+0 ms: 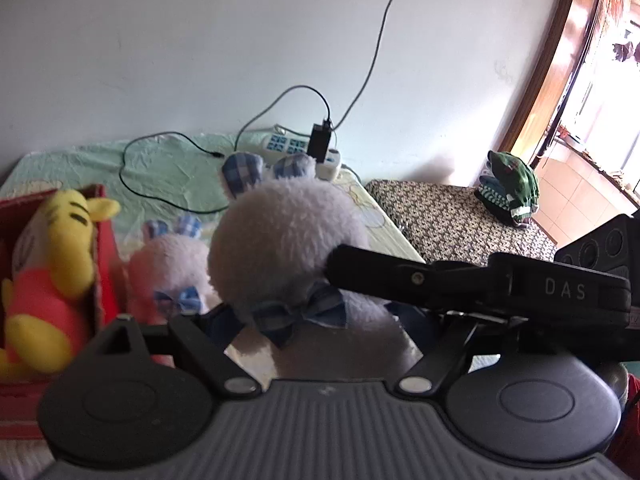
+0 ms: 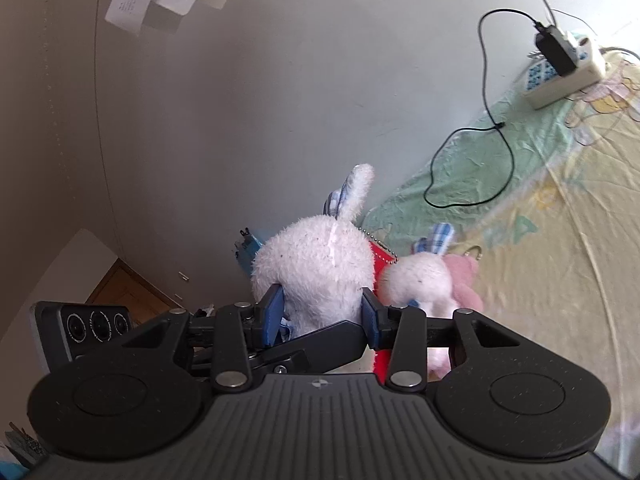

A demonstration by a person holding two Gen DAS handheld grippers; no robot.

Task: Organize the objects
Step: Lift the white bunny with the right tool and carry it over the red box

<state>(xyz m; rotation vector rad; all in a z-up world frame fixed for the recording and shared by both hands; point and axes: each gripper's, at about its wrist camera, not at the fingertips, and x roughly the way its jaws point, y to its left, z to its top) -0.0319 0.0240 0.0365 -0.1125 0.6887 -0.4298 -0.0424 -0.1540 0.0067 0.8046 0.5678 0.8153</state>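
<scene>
Looking out from the left wrist and finding, at the left edge of the bed (image 1: 168,168), a red box (image 1: 106,264) holding a yellow toy (image 1: 52,272) in a pink shirt, leaning against the box wall. Passing on to a small rabbit (image 1: 172,264), sitting on the bed just beside the box, checked ears up, blue bow at the neck.

Coming to the middle: clamping the big rabbit (image 1: 280,240) with the left gripper (image 1: 314,316), jaws standing about half wide and pressing in on either side of its blue bow. Noticing the right gripper (image 1: 440,284) reaching in from the right as a black bar lying against the same rabbit's side.

Behind, along the far edge of the bed near its right corner, spotting a power strip (image 1: 280,146) with a black charger (image 1: 320,140) plugged in and a cable (image 1: 122,170) looping over the sheet. Further right, off the bed, seeing a green cloth (image 1: 512,184) lying on a patterned cover (image 1: 440,216).

Switching to the right wrist: squeezing the big rabbit's body between blue pads (image 2: 272,312), jaws partly closed and sinking into the fur, one ear pointing up toward the wall. Catching the small rabbit just right of it, touching a pink toy (image 2: 464,280) on the bed, and the power strip again at the upper right, by the wall.
</scene>
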